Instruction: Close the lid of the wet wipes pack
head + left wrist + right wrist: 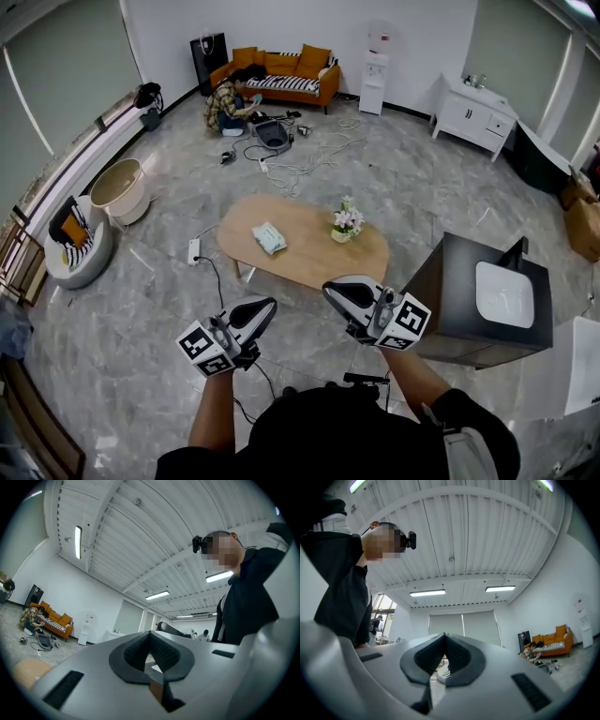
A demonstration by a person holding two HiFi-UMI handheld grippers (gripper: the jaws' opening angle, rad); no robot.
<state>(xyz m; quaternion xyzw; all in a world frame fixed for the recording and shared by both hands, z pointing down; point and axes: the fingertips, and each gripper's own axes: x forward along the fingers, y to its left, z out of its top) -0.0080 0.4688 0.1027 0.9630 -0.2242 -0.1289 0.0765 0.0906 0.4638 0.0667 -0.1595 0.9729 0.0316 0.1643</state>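
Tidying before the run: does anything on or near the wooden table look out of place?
A white power strip lies on the grey floor left of the oval wooden table, its black cable trailing across the floor. Loose white cables sprawl beyond. Nothing on the table looks spilled.

My head camera looks steeply down from above the person, with the oval light-wood table (302,264) mid-frame and well off. The other two cameras ride on the left gripper (272,302) and right gripper (326,286), low in that frame. They sit close behind the jaws and tilt up at the white ribbed ceiling (140,536). All three views share the orange sofa (281,67): top of the head view, left and right edges of the gripper views.
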